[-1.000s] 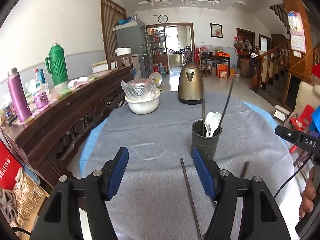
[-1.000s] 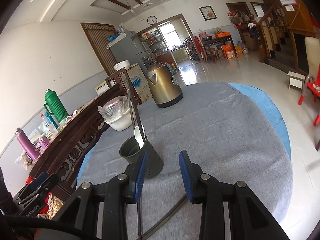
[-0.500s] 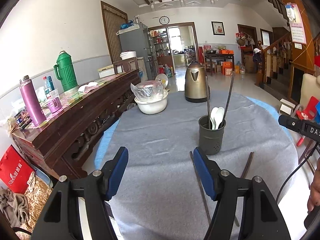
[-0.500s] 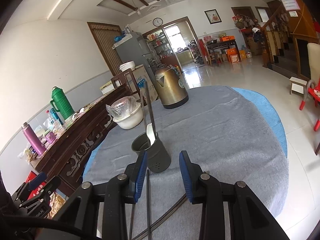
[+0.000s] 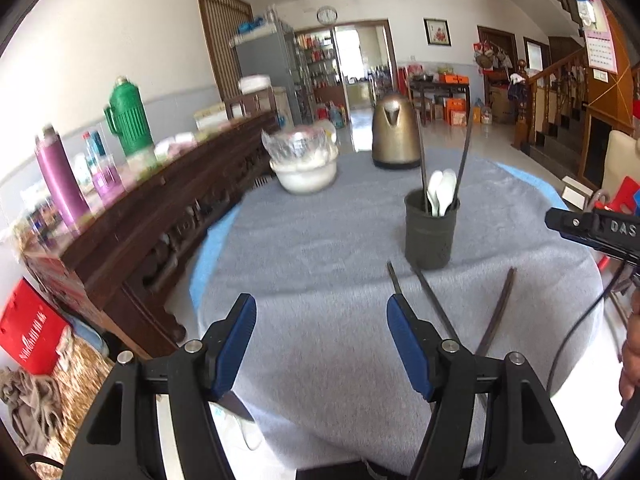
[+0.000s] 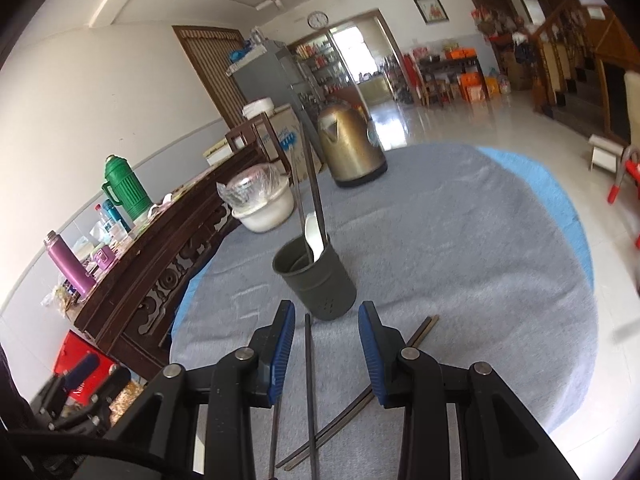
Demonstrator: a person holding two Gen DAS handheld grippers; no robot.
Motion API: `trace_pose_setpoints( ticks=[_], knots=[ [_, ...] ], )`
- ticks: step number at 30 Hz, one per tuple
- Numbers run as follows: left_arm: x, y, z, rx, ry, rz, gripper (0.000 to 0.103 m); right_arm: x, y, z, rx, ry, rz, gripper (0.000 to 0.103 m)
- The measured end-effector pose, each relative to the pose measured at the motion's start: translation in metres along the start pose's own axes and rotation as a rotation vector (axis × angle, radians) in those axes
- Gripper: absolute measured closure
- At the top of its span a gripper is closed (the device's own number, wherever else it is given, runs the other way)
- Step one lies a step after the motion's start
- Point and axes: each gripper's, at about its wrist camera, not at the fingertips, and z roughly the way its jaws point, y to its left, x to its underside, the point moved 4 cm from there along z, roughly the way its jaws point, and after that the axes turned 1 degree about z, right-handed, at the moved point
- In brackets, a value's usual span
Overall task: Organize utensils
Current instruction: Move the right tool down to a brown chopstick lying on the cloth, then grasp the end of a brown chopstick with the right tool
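A dark green utensil cup (image 5: 430, 232) (image 6: 318, 278) stands on the grey-clothed round table (image 5: 320, 248). It holds two dark chopsticks (image 5: 464, 152) and white spoons (image 5: 440, 192). Several dark chopsticks (image 5: 434, 308) (image 6: 309, 380) lie loose on the cloth in front of the cup. My left gripper (image 5: 320, 320) is open and empty, above the near table edge, left of the loose chopsticks. My right gripper (image 6: 326, 324) is open and empty, just short of the cup, with one loose chopstick lying between its fingers (image 6: 286, 332).
A gold kettle (image 5: 394, 136) and a white bowl covered in plastic (image 5: 304, 160) stand at the far side of the table. A dark wooden sideboard (image 5: 160, 208) with flasks runs along the left. The right gripper's body (image 5: 592, 228) shows at the right edge.
Both grippers have pulled back from the cup toward the near table edge. More of the loose chopsticks now shows in front of them. Both stay open.
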Motion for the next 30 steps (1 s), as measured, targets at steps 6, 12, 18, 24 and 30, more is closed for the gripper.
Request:
trace_pose_setpoints(
  ticks=[6, 12, 18, 24, 30],
  knots=[
    [0.025, 0.002, 0.027, 0.047, 0.133, -0.072, 0.034, 0.015, -0.036, 0.032, 0.037, 0.135, 0.123, 0.067],
    [0.039, 0.008, 0.036, 0.047, 0.195, -0.11, 0.034, 0.022, -0.066, 0.055, 0.052, 0.199, 0.236, 0.068],
    [0.045, 0.015, 0.035, 0.049, 0.192, -0.107, 0.034, 0.02, -0.083, 0.085, 0.109, 0.224, 0.306, 0.08],
    [0.048, 0.024, 0.033, 0.046, 0.185, -0.123, 0.034, 0.02, -0.096, 0.118, 0.198, 0.274, 0.377, 0.082],
    [0.051, 0.031, 0.035, 0.042, 0.191, -0.141, 0.034, 0.021, -0.096, 0.133, 0.258, 0.293, 0.374, 0.085]
  ],
)
